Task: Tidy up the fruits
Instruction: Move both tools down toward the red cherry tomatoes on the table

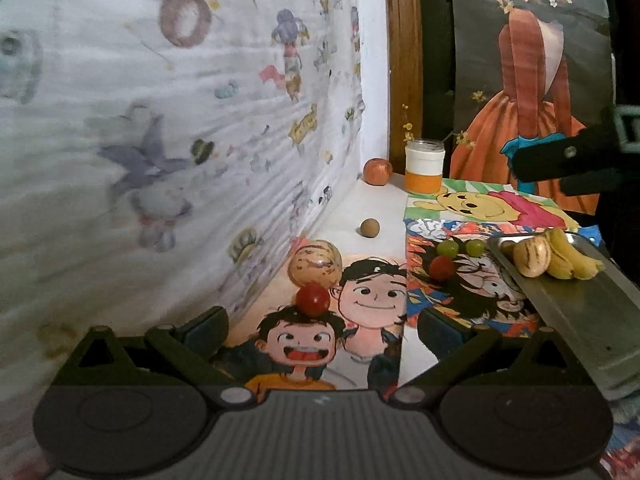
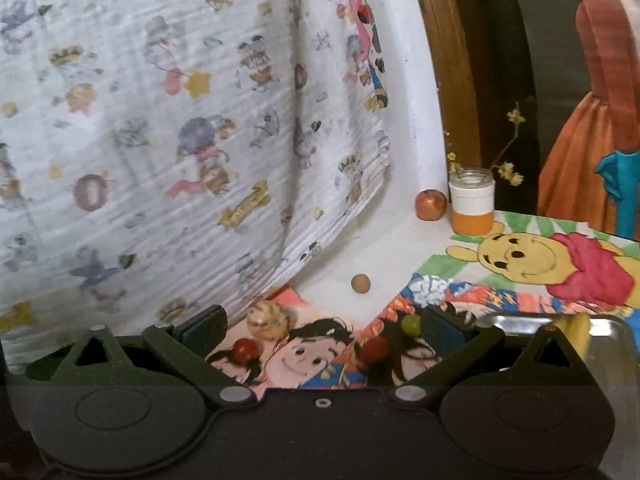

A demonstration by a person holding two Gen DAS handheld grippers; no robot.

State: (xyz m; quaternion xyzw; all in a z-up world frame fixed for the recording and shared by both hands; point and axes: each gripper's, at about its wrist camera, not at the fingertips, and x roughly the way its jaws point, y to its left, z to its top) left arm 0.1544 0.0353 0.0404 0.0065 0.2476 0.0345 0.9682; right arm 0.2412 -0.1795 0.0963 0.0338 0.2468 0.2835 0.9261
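Dim indoor light, soft focus, heavy fisheye warp w/ dark vignetted corners, glare on tray

the left gripper hung with jaws spread and nothing between them; ahead of it a red tomato sat just before a striped melon, both close to the hanging printed cloth that walled off the left. to the right, the steel tray blocked the way, a second tomato and two grapes beside it. bare white surface lay beyond, broken by a small brown ball. an apple and a jar filled the far corner.
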